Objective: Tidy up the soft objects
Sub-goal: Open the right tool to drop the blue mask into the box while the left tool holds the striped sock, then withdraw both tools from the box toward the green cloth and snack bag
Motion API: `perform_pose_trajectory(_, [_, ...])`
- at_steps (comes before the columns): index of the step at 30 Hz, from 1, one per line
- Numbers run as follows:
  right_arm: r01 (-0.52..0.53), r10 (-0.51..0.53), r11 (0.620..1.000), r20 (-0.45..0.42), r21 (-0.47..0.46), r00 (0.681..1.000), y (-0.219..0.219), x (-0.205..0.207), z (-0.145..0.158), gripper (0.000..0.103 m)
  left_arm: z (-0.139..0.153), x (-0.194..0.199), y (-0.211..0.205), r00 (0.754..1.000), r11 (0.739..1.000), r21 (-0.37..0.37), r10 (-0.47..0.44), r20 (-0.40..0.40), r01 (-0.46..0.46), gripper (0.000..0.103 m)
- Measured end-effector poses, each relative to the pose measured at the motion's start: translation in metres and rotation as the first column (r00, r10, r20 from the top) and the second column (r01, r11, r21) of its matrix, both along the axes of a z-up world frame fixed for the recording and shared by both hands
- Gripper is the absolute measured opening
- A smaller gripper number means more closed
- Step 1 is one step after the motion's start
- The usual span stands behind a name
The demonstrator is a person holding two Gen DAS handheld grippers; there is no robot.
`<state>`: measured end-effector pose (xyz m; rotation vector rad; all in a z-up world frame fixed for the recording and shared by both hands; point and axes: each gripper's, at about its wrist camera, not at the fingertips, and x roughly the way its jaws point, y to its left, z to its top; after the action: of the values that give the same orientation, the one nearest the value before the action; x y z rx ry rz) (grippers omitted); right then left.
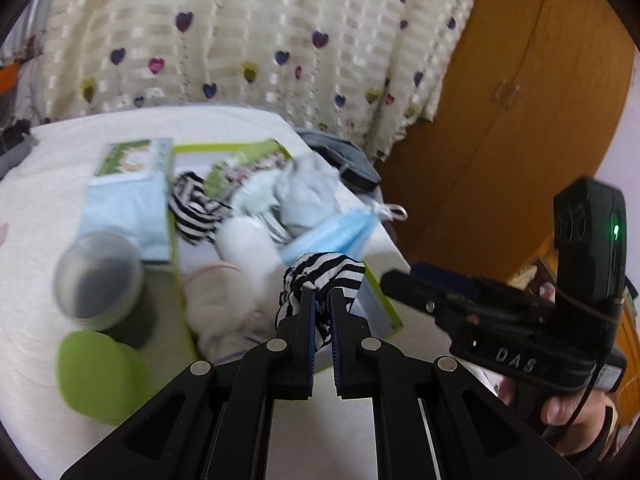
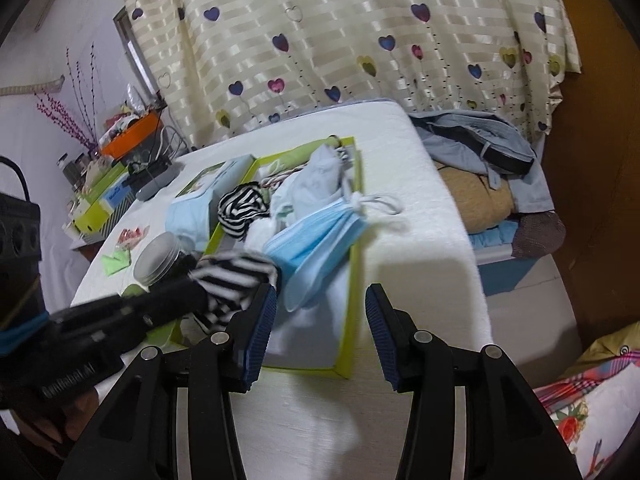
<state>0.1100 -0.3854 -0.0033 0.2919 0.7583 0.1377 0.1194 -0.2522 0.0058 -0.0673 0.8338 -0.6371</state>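
Observation:
My left gripper [image 1: 322, 295] is shut on a black-and-white striped sock [image 1: 324, 276] and holds it above the near end of a green-rimmed shallow box [image 1: 390, 308]. The sock also shows in the right wrist view [image 2: 234, 280]. In the box [image 2: 354, 264] lie a second striped sock [image 2: 242, 210], a blue face mask [image 2: 316, 240], pale blue cloth [image 2: 320, 180] and white cloth [image 2: 260, 236]. My right gripper [image 2: 321, 304] is open and empty, over the box's near right edge.
The box lies on a white table [image 2: 420, 248]. A metal-lidded jar [image 2: 158, 258], a green lid [image 1: 100, 376] and a pale blue packet [image 1: 124, 208] stand left of the box. Heart-patterned curtain [image 2: 340, 40] hangs behind. Clothes pile [image 2: 480, 152] lies to the right.

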Motion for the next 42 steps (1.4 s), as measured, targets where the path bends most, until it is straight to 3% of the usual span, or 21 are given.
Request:
perform_pose_trajectory(6, [0.013,-0.013,1.000,0.000,0.010,1.000,-0.009,0.000,-0.003,0.048,-0.016,0.011,-0.013,0.998,0.999,0.020,-0.023,-0.056,0.024,0.007])
perform_pose_trajectory(8, [0.013,-0.013,1.000,0.001,0.009,1.000,-0.010,0.000,-0.002,0.048,-0.016,0.010,-0.014,0.999,1.000,0.022,-0.020,-0.044,0.021,0.007])
perform_pose_trajectory(13, [0.008,-0.008,1.000,0.012,0.001,1.000,-0.009,-0.001,0.002,0.048,-0.006,0.002,-0.010,1.000,1.000,0.018,-0.016,-0.002,0.016,0.024])
perform_pose_trajectory(21, [0.008,-0.007,1.000,0.036,-0.022,0.999,0.004,-0.015,0.014,0.048,0.010,-0.010,0.007,0.999,1.000,-0.002,0.017,0.029,-0.017,0.025])
perform_pose_trajectory(32, [-0.052,0.059,0.996,0.110,-0.066,0.992,0.047,-0.037,0.041,0.051,0.037,-0.040,0.053,0.980,0.989,0.008,0.146,0.136,-0.148,0.025])
perform_pose_trajectory(42, [-0.116,0.130,0.988,0.144,-0.101,0.981,0.087,-0.048,0.053,0.052,0.042,-0.051,0.098,0.954,0.967,0.010,0.249,0.166,-0.254,0.025])
